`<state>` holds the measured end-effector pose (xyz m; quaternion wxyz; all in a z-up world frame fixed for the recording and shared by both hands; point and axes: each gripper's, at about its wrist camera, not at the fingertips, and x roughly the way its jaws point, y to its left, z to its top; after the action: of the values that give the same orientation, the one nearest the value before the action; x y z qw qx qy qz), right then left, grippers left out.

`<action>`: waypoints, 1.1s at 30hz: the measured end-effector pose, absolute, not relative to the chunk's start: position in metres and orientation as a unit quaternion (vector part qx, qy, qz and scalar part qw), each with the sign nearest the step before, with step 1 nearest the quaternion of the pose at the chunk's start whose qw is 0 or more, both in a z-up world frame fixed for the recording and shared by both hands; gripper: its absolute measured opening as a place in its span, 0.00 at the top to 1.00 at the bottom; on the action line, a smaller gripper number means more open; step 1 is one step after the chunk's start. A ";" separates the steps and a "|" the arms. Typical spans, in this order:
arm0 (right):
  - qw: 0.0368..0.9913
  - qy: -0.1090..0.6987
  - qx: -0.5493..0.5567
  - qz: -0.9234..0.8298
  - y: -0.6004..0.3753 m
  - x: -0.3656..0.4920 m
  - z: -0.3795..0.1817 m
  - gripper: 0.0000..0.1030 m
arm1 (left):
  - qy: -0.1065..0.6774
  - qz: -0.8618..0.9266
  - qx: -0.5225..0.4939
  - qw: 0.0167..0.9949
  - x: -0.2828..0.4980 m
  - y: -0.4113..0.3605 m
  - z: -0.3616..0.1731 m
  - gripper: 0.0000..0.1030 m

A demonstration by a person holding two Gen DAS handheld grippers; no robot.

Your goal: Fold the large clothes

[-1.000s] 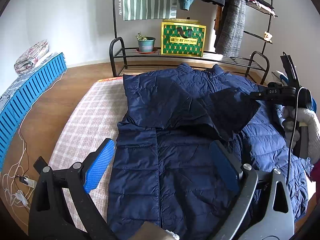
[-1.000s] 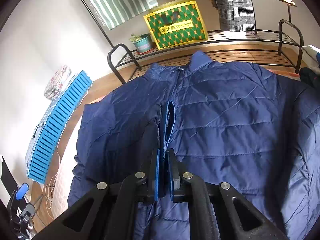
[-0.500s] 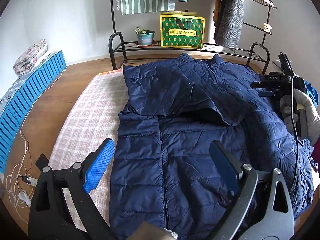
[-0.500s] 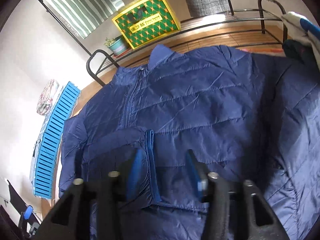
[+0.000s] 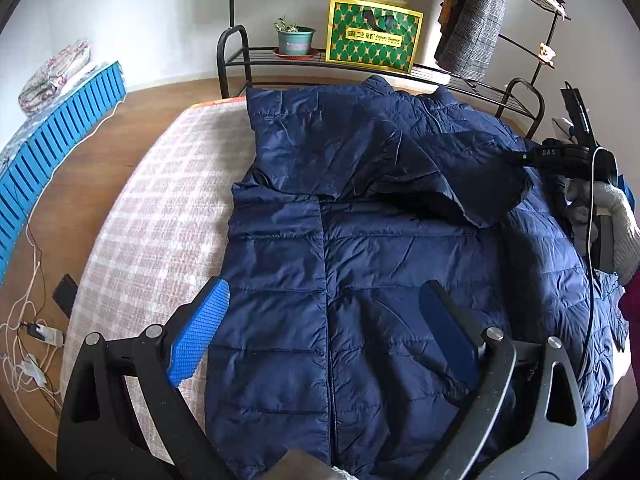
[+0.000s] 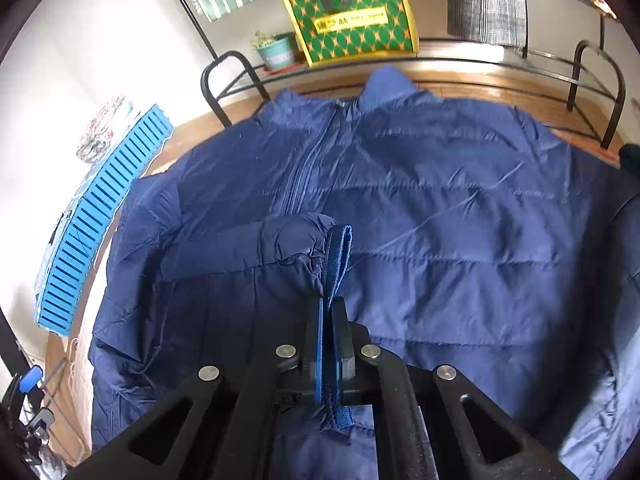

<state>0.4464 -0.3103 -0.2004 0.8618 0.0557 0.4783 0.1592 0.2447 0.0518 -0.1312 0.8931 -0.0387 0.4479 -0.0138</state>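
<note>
Two claws are in my views, each over the navy puffer jacket point(image 5: 360, 280), which lies front up on a checked mat point(image 5: 160, 208) on the wood floor, collar toward a black metal rack point(image 5: 360, 64). My left claw point(image 5: 324, 340) hangs spread wide above the lower front near the zip, gripping nothing. My right claw point(image 6: 330, 344) has just snapped closed, and its blue pads pinch the ribbed cuff point(image 6: 338, 256) of a sleeve folded across the chest. From the left wrist camera I see that sleeve held slightly raised, with a gloved hand point(image 5: 612, 220) behind the right tool. On the rack stand a potted plant point(image 5: 294, 38) and a green-and-yellow gift bag point(image 5: 372, 36).
</note>
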 end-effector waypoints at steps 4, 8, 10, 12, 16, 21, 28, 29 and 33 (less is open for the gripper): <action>0.887 0.447 0.057 0.107 -0.340 0.448 -0.183 0.99 | 0.450 -0.014 -0.050 0.892 0.248 0.059 -0.135 0.05; 0.899 0.426 0.076 0.068 -0.364 0.453 -0.173 0.99 | 0.434 0.000 -0.022 0.901 0.262 0.067 -0.126 0.05; 0.900 0.424 0.084 0.057 -0.372 0.456 -0.175 0.99 | 0.415 0.014 0.003 0.910 0.273 0.071 -0.118 0.05; 0.897 0.430 0.087 0.051 -0.380 0.460 -0.180 0.99 | 0.407 0.025 0.010 0.913 0.289 0.077 -0.114 0.07; 0.885 0.452 0.094 0.064 -0.378 0.467 -0.198 0.99 | 0.404 0.028 -0.016 0.914 0.303 0.086 -0.111 0.16; 0.868 0.474 0.119 0.082 -0.372 0.476 -0.223 0.98 | 0.400 0.014 0.025 0.916 0.299 0.064 -0.112 0.16; 0.864 0.486 0.106 0.071 -0.366 0.477 -0.230 0.92 | 0.412 0.008 0.016 0.911 0.295 0.060 -0.111 0.16; 0.865 0.485 0.107 0.070 -0.369 0.474 -0.226 0.86 | 0.410 0.008 0.020 0.912 0.293 0.056 -0.109 0.16; 0.873 0.472 0.097 0.074 -0.376 0.453 -0.202 0.65 | 0.404 0.002 0.037 0.914 0.282 0.043 -0.099 0.15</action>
<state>0.4531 -0.3758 -0.2020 0.8733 0.0972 0.4715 0.0740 0.2821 0.0425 -0.0988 0.9138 0.0367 0.4044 0.0021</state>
